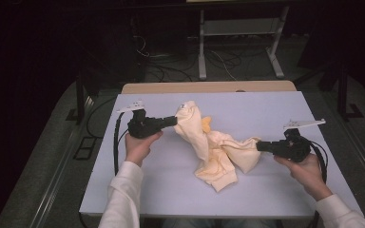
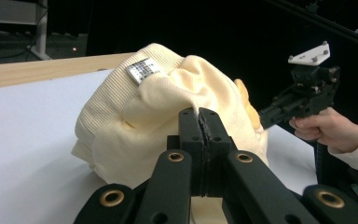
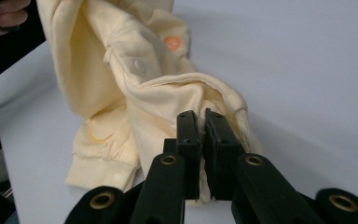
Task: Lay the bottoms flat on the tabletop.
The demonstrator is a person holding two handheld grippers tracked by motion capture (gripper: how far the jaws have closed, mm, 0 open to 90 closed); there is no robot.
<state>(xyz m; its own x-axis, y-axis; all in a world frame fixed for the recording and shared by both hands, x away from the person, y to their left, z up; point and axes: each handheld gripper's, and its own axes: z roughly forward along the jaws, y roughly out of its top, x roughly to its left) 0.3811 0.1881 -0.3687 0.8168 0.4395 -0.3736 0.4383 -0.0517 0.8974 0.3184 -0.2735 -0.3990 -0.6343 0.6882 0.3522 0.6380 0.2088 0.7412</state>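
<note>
garment: a pale yellow, soft cotton top with ribbed cuffs (image 1: 214,149) lies bunched across the middle of the white flat table top (image 1: 161,190), strung between the two tools.
left gripper: the black two-jaw left gripper (image 1: 173,121) has its jaws pressed together on a fold of the garment's upper end, which is lifted off the table; in the left gripper view (image 2: 199,122) the cloth bulges just past the tips.
label: a small silvery woven tag (image 2: 143,70) sits on the ribbed neck band, facing up.
right gripper: the black two-jaw right gripper (image 1: 259,146) pinches the garment's other end, jaws nearly touching with cloth between them (image 3: 200,126).
button: an orange round button (image 3: 171,43) shows on the fabric beyond the right jaws.
cuff: one ribbed cuff (image 3: 105,170) rests flat on the table.
</note>
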